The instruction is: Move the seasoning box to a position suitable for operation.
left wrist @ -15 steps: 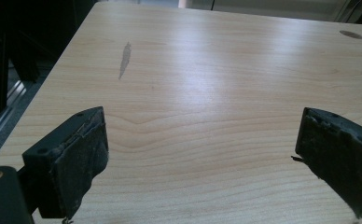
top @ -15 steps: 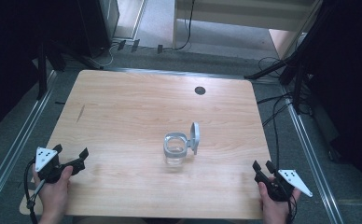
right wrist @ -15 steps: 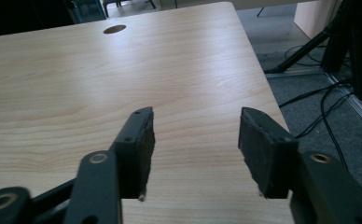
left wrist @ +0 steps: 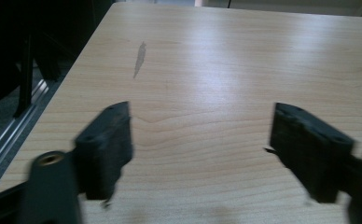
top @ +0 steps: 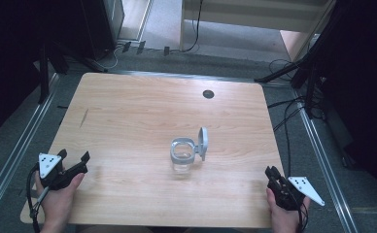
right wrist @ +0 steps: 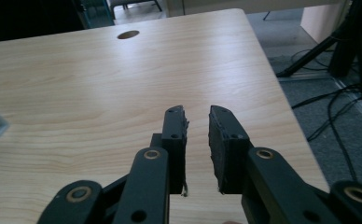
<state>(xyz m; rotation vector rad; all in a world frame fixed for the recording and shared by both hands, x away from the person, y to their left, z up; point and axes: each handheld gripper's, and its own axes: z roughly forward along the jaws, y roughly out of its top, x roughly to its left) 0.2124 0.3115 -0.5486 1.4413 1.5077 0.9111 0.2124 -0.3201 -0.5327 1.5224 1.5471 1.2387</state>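
1. Little has moved since the earlier frame: both hands sit at the same near corners of the table (top: 128, 107), and the jar (top: 182, 156) stands in the same spot with its lid (top: 203, 143) up.
2. Nearest the person, the left gripper (top: 72, 161) rests in the left hand (top: 58, 196) at the near left corner, its jaws spread wide with bare wood between them; it holds nothing.
3. At the near right corner the right gripper (top: 272, 173) sits in the right hand (top: 284, 213). Its jaws stand almost together with a narrow slit between them, and nothing is gripped.
4. Both grippers are well apart from the jar, so no contact has been made.
5. Farther in, near the middle of the table, the small clear jar stands upright, its hinged lid tipped open on the right side.
6. Risk, as I judge it: the jar looks light and smooth, so a one-sided push from a jaw may slide or tip it.
7. The raised lid sticks out toward the right gripper; a reach from that side may knock it and swing it shut or topple the jar.
8. The nearly closed right jaws would need to widen first, or they would bump the glass instead of straddling it.
9. Farthest, a dark round hole (top: 208, 93) lies near the far edge, clear of everything.
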